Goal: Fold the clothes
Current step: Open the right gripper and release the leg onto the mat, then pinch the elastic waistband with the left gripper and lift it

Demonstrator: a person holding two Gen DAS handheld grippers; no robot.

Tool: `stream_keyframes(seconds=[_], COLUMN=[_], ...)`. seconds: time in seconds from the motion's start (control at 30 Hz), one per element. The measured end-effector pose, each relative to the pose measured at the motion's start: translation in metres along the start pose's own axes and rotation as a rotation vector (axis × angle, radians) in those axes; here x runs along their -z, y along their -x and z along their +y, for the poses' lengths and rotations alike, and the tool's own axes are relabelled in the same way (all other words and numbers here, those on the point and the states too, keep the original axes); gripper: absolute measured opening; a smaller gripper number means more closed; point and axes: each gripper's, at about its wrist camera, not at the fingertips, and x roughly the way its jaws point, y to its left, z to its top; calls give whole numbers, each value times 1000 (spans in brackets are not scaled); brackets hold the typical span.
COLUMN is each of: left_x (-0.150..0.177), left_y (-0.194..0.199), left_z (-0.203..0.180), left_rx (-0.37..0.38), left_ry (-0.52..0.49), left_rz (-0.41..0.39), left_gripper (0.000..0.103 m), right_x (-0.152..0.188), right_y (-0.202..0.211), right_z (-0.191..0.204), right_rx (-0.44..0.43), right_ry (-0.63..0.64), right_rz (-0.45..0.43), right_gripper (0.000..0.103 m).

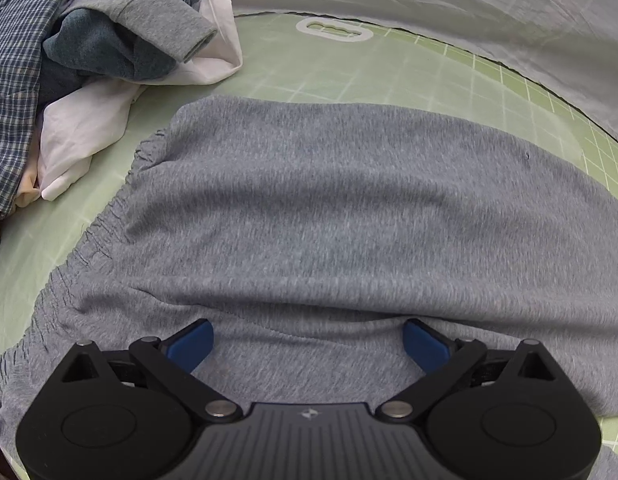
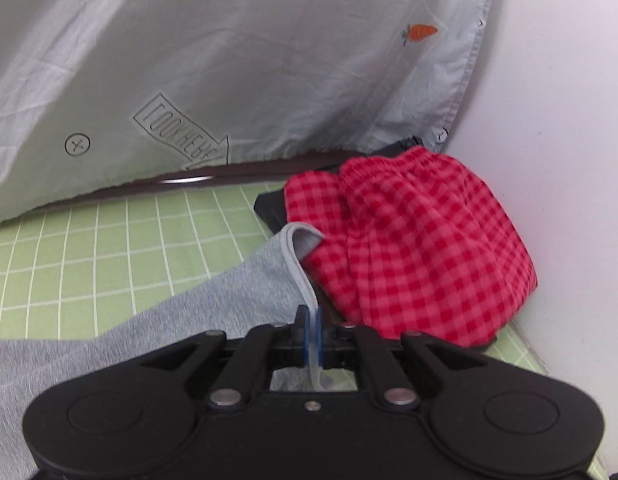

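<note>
The grey garment (image 1: pixel 349 220) lies spread on the green grid mat (image 1: pixel 349 64). The left gripper (image 1: pixel 308 342) rests over its near part with the blue fingers wide apart. The right gripper (image 2: pixel 312 334) is clamped on the hem at the garment's right end, just beside a red checked cloth (image 2: pixel 421 240). A pile of clothes (image 1: pixel 89 40) sits far left.

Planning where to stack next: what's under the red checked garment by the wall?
The red checked garment sits on a dark flat thing, only its edges visible, on the green grid mat. Anything further beneath is hidden.
</note>
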Motion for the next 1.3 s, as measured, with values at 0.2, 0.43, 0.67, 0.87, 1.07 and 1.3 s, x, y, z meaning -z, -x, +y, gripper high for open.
stream_keyframes(seconds=[0.2,0.43,0.67,0.87,1.07,1.3], left_x=[-31,-79,-91,-89,-110,-113], left_y=[23,-18,-59,-56,-65,-35], left_z=[47,83,91,84,114,131], left_rx=[9,-65,-87,-100,-206,-140], left_ry=[137,156,196,135,224,279], left_rz=[-138,-141,-111,-217,-219,-221], left_gripper=[100,97,77,30,24,51], right_x=[30,49,72,73,63,61], right_y=[19,58,76,79,79,58], right_z=[-6,2,16,21,22,19], right_rx=[69,56,15,11,-27,-61], right_ry=[-16,-121,-179,-176,-180,-178], right_rz=[34,64,162,188,160,157], right_gripper=[39,81,81,81,81,81])
